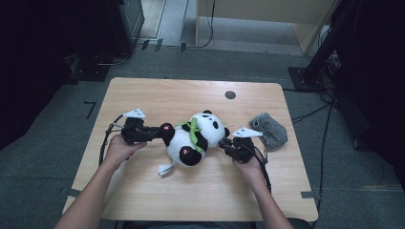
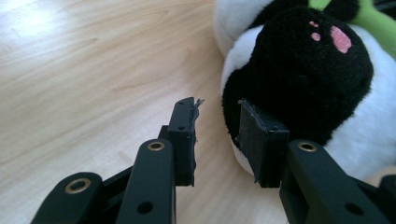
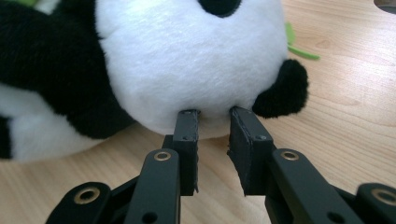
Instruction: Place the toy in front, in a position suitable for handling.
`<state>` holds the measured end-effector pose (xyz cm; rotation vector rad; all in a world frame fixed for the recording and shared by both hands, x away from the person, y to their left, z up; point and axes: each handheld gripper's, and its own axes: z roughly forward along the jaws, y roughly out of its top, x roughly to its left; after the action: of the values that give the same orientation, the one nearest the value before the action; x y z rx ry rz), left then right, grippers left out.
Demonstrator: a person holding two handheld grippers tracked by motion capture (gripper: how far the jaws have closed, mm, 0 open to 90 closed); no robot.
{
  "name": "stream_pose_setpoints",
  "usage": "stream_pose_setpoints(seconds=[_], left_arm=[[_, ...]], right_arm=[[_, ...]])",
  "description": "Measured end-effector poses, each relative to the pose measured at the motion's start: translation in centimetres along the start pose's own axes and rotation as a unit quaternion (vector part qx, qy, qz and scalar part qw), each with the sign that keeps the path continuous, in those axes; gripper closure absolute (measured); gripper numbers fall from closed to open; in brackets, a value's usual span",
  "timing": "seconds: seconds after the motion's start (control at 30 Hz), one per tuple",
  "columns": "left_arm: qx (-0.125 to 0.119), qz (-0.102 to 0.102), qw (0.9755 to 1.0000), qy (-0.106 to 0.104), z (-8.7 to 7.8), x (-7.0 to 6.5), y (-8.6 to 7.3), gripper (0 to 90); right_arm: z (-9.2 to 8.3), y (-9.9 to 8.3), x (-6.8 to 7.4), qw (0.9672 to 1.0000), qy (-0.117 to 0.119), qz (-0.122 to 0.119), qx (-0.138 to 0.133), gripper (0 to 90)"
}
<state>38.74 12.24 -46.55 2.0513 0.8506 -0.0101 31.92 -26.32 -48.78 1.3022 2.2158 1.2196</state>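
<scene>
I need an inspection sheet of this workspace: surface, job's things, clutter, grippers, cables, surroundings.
Surface: wooden table, round dark spot near the far edge.
Job's things: plush panda lying mid-table.
Clutter: grey cloth at the right.
Grippers: left gripper nearly shut, one jaw against the panda's black paw; right gripper nearly shut, tips at its white head.
Cables: black cable trailing from the left gripper.
Surroundings: grey floor, dark equipment at the sides.

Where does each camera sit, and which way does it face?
High view: above the person's side, looking forward and down on the table; both forearms and claws show.
Left gripper view: rides the left claw, facing the panda's black paw; its two jaws show.
Right gripper view: rides the right claw, facing the panda's white head; its two jaws show.
Shared: all three show the toy panda.
</scene>
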Motion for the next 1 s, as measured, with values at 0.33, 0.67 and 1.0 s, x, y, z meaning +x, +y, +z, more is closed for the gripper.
stream_pose_setpoints(seconds=[0.33, 0.67, 1.0], left_arm=[[-0.003, 0.007, 0.9994, -0.035, -0.6, -1.9, -1.8, 61.2], [-0.002, 0.017, 0.9968, -0.078, 0.3, -4.1, -2.9, 51.8], [-0.019, 0.013, 0.9957, -0.090, 1.5, -6.0, -3.5, 43.5]], right_arm=[[1.6, 1.3, -0.9, 0.9998, 0.009, 0.015, 0.005, 72.9], [3.9, 2.9, -1.8, 0.9994, 0.017, 0.030, -0.007, 71.5], [2.7, 4.3, -1.7, 0.9992, 0.017, 0.023, -0.027, 53.2]])
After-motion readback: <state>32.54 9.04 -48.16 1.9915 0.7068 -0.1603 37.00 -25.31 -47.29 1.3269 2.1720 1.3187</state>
